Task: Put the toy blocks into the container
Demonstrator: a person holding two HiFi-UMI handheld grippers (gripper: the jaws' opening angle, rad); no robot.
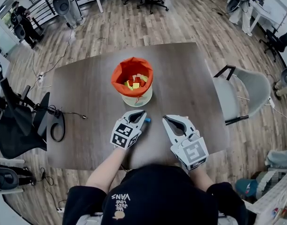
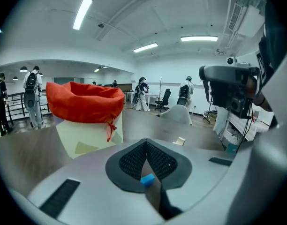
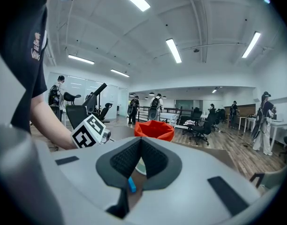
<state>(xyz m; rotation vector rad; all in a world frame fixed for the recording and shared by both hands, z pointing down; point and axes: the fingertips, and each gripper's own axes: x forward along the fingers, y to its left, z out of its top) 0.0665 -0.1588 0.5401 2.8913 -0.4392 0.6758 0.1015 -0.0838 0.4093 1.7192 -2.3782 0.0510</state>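
Note:
An orange-lined container [image 1: 120,74] stands mid-table with several red, yellow and green blocks [image 1: 135,82] inside. In front of it, close to me, a small blue block [image 1: 147,120] lies on the table beside the fingers of my left gripper [image 1: 142,112]. That gripper is shut with nothing between its pads. My right gripper [image 1: 166,118] is shut and empty too, just right of the block. In the left gripper view the container [image 2: 85,104] rises ahead on the left, and the blue block [image 2: 147,179] shows below the closed left gripper [image 2: 146,142]. The right gripper [image 3: 140,142] faces the container [image 3: 154,129].
The dark table [image 1: 190,78] has a black cable [image 1: 56,125] at its left edge. A grey chair [image 1: 249,90] stands against the right side and black office chairs [image 1: 14,125] on the left. People and desks fill the room behind.

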